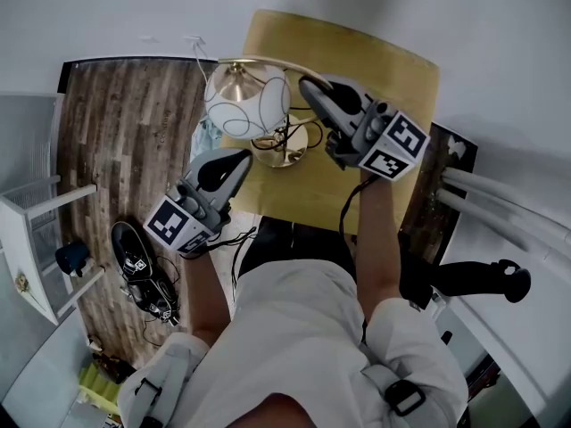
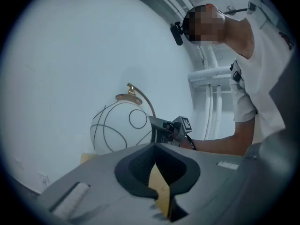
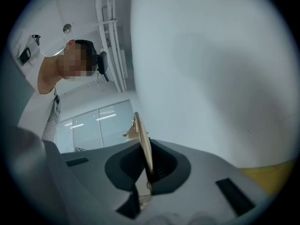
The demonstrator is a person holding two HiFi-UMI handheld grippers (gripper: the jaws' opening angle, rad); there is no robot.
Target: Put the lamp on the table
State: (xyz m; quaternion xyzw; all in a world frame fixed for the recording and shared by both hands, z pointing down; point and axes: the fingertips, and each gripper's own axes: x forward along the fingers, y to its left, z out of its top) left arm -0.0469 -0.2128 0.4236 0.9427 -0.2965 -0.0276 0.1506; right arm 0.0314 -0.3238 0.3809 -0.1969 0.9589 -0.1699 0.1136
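Note:
The lamp has a white globe shade with thin black loops, a curved gold arm and a gold base that rests on the yellow table. My right gripper is shut on the gold arm just right of the shade; in the right gripper view the arm rises as a thin gold strip from between the jaws. My left gripper hangs shut over the table's near left edge, just left of the base, with nothing seen in it. The left gripper view looks at the shade.
The lamp's black cable lies coiled by the base. Left of the table is wooden floor with a black shoe and a white rack. White pipes run along the right wall.

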